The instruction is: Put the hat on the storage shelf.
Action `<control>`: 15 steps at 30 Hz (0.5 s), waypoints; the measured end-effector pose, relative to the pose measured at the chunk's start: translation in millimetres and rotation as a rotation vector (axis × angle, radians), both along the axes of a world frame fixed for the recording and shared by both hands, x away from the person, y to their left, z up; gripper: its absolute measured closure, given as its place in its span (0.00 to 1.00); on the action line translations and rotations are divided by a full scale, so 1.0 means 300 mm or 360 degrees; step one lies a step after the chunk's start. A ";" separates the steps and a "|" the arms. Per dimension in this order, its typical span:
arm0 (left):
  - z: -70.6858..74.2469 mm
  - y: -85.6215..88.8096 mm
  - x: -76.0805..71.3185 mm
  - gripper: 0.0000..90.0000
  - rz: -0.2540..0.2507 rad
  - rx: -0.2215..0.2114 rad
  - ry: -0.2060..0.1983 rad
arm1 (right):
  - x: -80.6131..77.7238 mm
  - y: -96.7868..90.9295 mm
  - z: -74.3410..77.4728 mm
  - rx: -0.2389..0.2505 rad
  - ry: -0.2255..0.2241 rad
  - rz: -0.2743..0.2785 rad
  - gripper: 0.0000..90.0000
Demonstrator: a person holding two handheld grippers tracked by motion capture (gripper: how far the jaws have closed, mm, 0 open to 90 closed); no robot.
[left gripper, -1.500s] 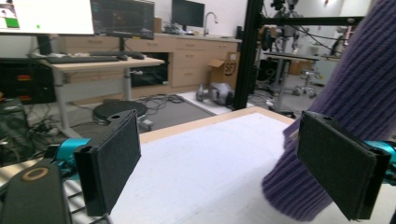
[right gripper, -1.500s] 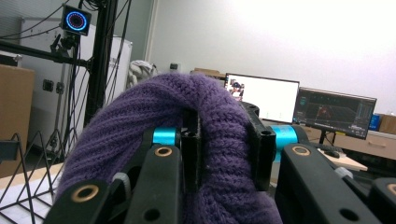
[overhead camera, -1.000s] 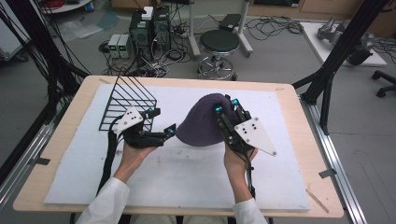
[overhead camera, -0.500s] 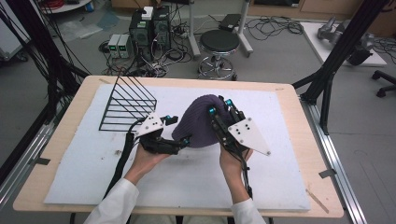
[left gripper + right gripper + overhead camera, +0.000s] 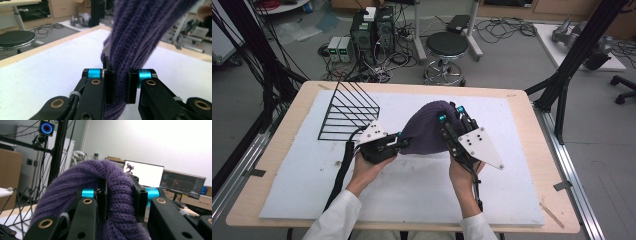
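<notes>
A purple knitted hat (image 5: 428, 129) is held up off the white mat (image 5: 412, 185) between my two grippers. My left gripper (image 5: 404, 143) has just been closing and is now shut on the hat's lower left edge; in the left gripper view its pads (image 5: 109, 86) pinch a fold of the ribbed knit (image 5: 135, 37). Over on the hat's right side my right gripper (image 5: 451, 114) is shut on the rim, and the thick purple rim (image 5: 117, 192) bulges between its jaws in the right gripper view.
A black wire rack (image 5: 347, 107) stands on the mat's back left, close to my left hand. The wooden table edge (image 5: 522, 220) frames the mat. Beyond the table are a round stool (image 5: 447, 47), cables and black frame posts (image 5: 572, 60).
My left gripper moved right toward the hat with its jaws apart, then shut on the hat's left edge. The right gripper and hat shifted slightly left and up.
</notes>
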State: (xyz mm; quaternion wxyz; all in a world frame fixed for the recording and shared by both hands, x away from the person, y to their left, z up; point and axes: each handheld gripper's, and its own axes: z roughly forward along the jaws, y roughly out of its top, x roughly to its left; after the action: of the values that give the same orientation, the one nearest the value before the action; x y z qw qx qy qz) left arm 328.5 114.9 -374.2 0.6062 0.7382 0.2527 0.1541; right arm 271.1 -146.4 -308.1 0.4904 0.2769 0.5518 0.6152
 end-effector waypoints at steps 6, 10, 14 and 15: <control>0.013 0.053 0.011 0.92 0.0012 -0.0062 0.0042 | -0.002 -0.002 -0.001 0.0019 0.0012 -0.0016 0.80; 0.022 0.087 0.012 0.92 0.0028 -0.0087 0.0048 | -0.007 0.014 -0.001 0.0007 0.0006 -0.0012 0.80; 0.035 0.116 0.014 0.92 0.0049 -0.0115 0.0038 | -0.008 0.024 -0.001 0.0010 0.0006 -0.0011 0.80; 0.046 0.133 0.014 0.92 0.0054 -0.0125 0.0033 | -0.004 0.030 -0.002 0.0033 0.0015 -0.0002 0.80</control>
State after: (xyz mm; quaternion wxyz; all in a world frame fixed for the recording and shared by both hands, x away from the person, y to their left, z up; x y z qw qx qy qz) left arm 332.9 155.0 -360.5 0.6293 0.7111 0.2772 0.1467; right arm 270.0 -137.3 -308.6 0.4854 0.2851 0.5475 0.6192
